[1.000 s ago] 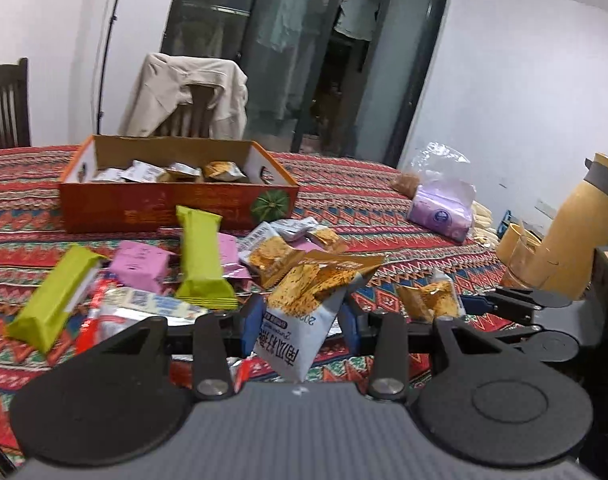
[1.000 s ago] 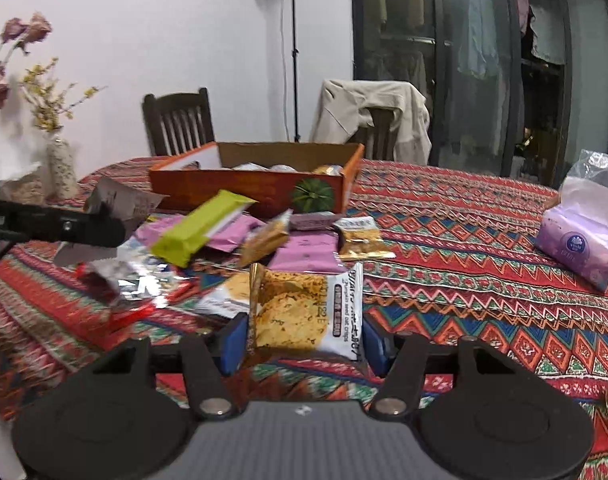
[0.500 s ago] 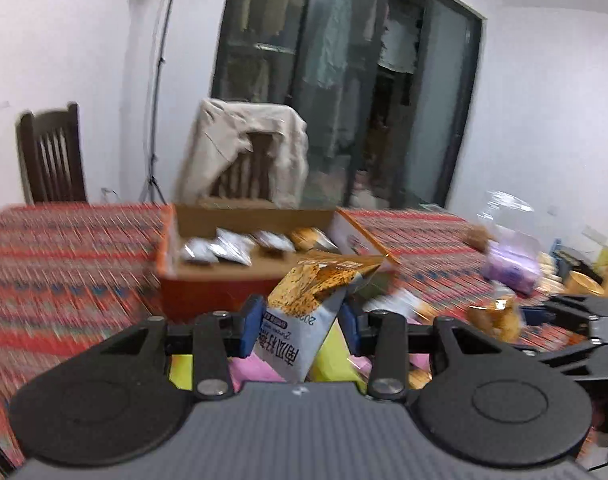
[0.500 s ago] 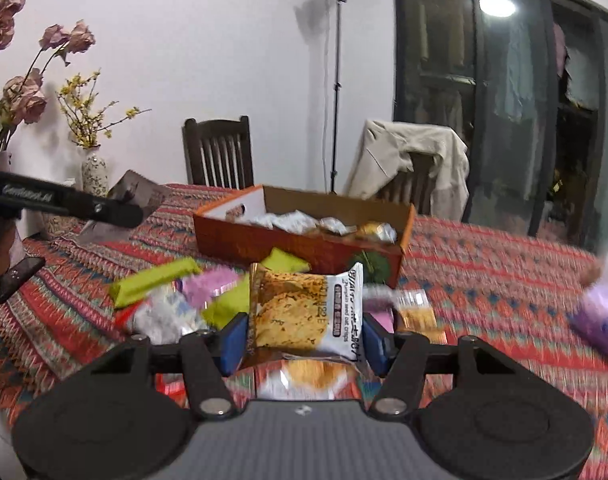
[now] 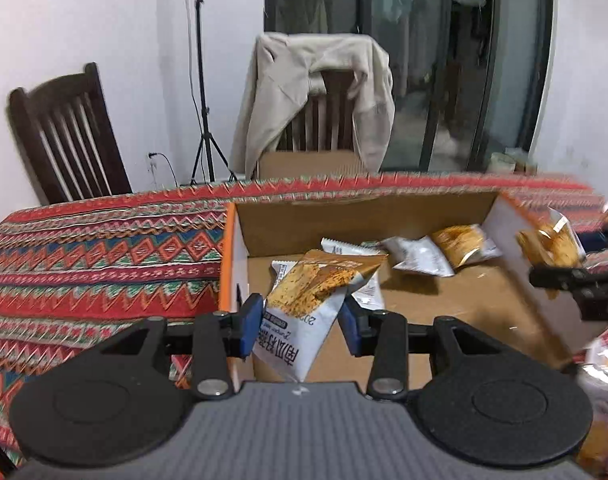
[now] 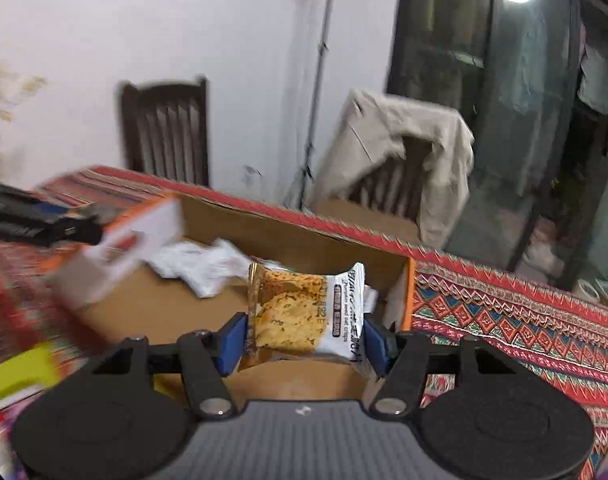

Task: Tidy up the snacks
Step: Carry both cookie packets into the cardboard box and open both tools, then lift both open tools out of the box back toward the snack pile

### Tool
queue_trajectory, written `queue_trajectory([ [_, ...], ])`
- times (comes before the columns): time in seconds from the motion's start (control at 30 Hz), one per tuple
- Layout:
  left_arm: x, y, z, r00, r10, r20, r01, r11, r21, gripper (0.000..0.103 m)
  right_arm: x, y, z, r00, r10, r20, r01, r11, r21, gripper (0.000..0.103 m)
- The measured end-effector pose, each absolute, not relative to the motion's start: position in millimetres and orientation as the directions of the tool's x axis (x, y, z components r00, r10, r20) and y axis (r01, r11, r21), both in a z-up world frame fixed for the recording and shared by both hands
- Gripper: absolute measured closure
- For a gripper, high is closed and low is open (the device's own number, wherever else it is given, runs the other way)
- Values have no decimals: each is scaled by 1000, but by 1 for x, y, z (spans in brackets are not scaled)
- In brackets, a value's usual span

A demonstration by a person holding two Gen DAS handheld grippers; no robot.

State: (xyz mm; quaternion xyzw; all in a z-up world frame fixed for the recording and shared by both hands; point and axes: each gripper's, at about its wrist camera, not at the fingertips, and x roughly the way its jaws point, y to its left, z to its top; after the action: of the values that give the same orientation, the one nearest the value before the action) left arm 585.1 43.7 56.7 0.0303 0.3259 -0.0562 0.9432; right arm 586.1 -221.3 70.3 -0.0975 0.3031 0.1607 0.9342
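Note:
My left gripper [image 5: 299, 322] is shut on a white and orange crisp packet [image 5: 308, 304] and holds it over the near left part of the open cardboard box [image 5: 344, 208]. My right gripper [image 6: 306, 338] is shut on a like crisp packet [image 6: 304, 314] and holds it over the right end of the same box [image 6: 287, 236]. Several snack packets [image 5: 420, 254] lie on the box floor at the back. The right gripper with its packet shows at the right edge of the left wrist view [image 5: 560, 264]. The left gripper shows at the left edge of the right wrist view [image 6: 35, 226].
The box stands on a red patterned tablecloth [image 5: 95, 256]. Two wooden chairs [image 5: 67, 140] stand behind the table, one draped with a beige jacket [image 5: 316, 92]. A tripod stand [image 5: 201, 80] is by the wall. A green packet [image 6: 15, 376] lies blurred at the near left.
Both grippers have moved forward from above the loose snacks to over the box, each still holding its crisp packet. The box now fills the middle of both views.

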Motion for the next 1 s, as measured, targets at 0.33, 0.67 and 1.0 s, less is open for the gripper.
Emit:
queue_trajectory([
  [0.33, 606, 43, 42, 752, -113, -649, 138, 990, -12, 33, 656, -202, 31, 732, 85, -676, -303, 929, -212, 24],
  [0.67, 555, 59, 103, 807, -113, -579, 104, 993, -48, 27, 604, -230, 84, 782, 156, -603, -294, 946, -137, 23],
  [1.0, 432, 50, 171, 884, -171, -436, 168, 985, -46, 17, 476, -263, 160, 867, 216, -449, -311, 939, -149, 18],
])
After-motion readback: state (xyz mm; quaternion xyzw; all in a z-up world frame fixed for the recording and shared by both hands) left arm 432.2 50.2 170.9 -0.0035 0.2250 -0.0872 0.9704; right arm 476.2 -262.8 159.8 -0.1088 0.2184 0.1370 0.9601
